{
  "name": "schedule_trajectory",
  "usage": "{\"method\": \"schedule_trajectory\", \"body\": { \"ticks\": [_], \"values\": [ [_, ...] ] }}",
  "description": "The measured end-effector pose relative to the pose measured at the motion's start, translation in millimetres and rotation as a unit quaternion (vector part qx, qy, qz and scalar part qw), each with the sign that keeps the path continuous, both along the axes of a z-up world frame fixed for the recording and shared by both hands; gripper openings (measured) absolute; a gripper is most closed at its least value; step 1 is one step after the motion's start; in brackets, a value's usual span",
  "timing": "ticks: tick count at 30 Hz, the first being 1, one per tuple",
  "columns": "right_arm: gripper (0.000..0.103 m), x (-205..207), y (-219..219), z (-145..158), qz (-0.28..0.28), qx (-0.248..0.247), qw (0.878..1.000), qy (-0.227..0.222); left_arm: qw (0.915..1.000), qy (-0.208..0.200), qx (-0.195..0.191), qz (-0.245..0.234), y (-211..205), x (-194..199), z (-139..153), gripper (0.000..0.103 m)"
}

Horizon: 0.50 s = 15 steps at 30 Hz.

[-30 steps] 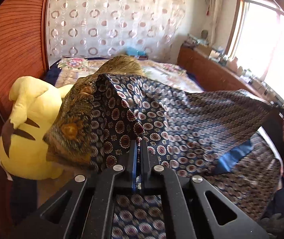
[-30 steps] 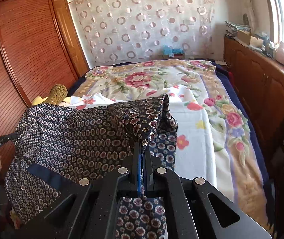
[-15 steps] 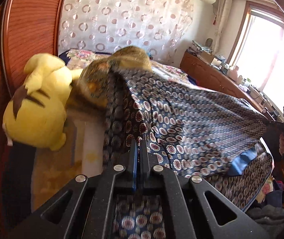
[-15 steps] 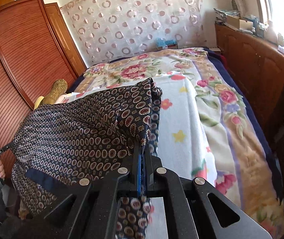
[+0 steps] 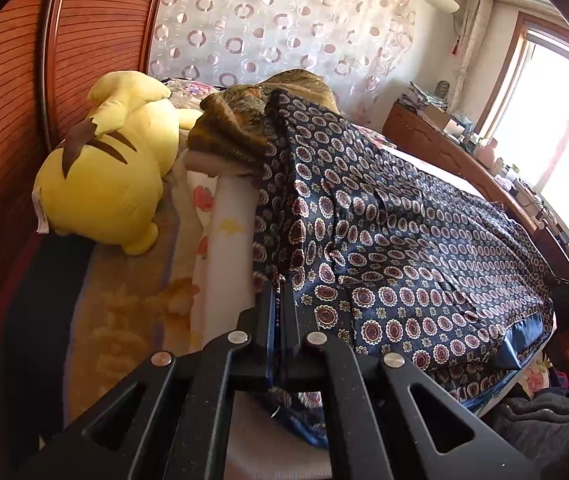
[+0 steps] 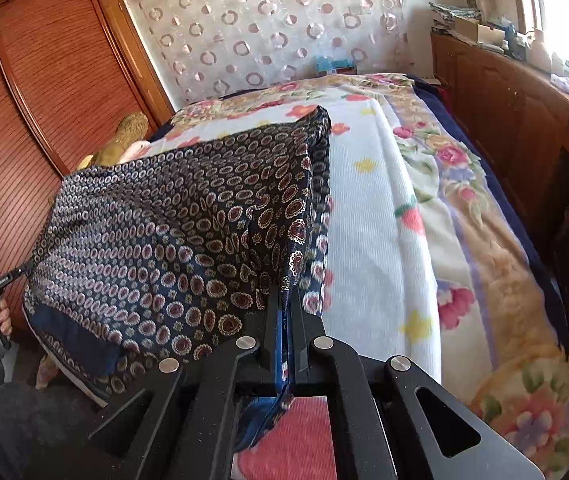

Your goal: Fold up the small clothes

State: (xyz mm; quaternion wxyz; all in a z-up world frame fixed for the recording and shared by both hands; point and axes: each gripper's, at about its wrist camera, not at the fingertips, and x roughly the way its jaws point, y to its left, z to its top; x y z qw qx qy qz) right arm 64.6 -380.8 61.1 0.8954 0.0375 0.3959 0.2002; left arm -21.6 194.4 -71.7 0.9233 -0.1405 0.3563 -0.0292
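Patterned navy garment [image 5: 404,240] stretched over near end of flowered bed [image 6: 384,220]; left tool [image 5: 282,280] clamped on one corner, right tool [image 6: 286,292] clamped on other; yellow plush toy [image 5: 108,168] far left

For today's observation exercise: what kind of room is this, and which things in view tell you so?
Most likely a home bedroom: a bed under a white floral blanket, a yellow plush toy lying on it, and a reddish slatted wooden wardrobe alongside.
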Motion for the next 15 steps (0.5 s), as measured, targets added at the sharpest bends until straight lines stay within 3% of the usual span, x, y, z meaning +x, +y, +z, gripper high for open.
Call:
{"method": "schedule_trajectory", "body": {
  "ticks": [13, 15],
  "values": [
    [0.001, 5.6, 6.3, -14.5, 0.009, -0.04, 0.999, 0.004, 0.9998, 0.0, 0.018, 0.011, 3.6, -7.7, -0.1, 0.002],
    [0.003, 6.4, 8.2, -11.4, 0.011, -0.045, 0.999, -0.005, 0.9996, -0.003, 0.021, 0.018, 3.5, -8.3, 1.2, 0.006]
  ]
}}
